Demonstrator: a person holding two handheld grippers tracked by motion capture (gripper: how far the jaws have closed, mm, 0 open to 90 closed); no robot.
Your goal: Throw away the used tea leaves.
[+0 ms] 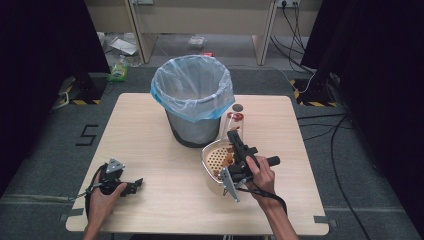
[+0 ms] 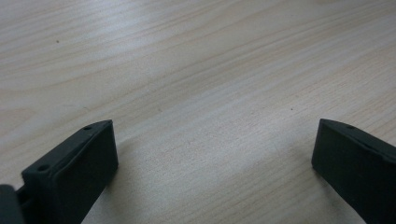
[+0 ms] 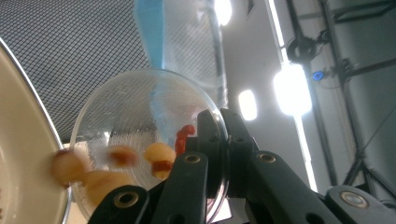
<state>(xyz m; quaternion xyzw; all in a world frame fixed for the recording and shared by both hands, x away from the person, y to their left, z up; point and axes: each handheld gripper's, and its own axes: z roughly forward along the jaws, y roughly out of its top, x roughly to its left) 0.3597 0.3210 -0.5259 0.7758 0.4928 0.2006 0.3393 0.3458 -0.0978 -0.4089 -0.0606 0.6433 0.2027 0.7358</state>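
**Contents tipped from a clear bowl into a perforated basket**

At the left, the left tool [image 1: 131, 185] is rested low on the bare wooden table [image 1: 150, 150] near its front edge, held by the left hand [image 1: 102, 197]; in the left gripper view its jaws are seen spread wide with nothing between them. At the centre back, a mesh bin [image 1: 192, 102] lined with a pale blue bag is stood upright. Just right of the bin, a clear glass bowl [image 3: 140, 135] is tilted steeply, its rim clamped by the closed right tool [image 1: 235, 137], which is carried by the right hand [image 1: 262, 175]. Pale and reddish pieces [image 3: 156, 156] are seen sliding toward the lower lip of the bowl, directly above a cream perforated basket [image 1: 217, 157] that is set on the table beside the bin.

Spillage is judged the main risk: the hold is taken on a thin, smooth glass rim, so the bowl may be slipped or rotated in the jaws. If the lip is drifted off the basket, pieces may be dropped onto the table. The light basket may also be knocked by the tool.
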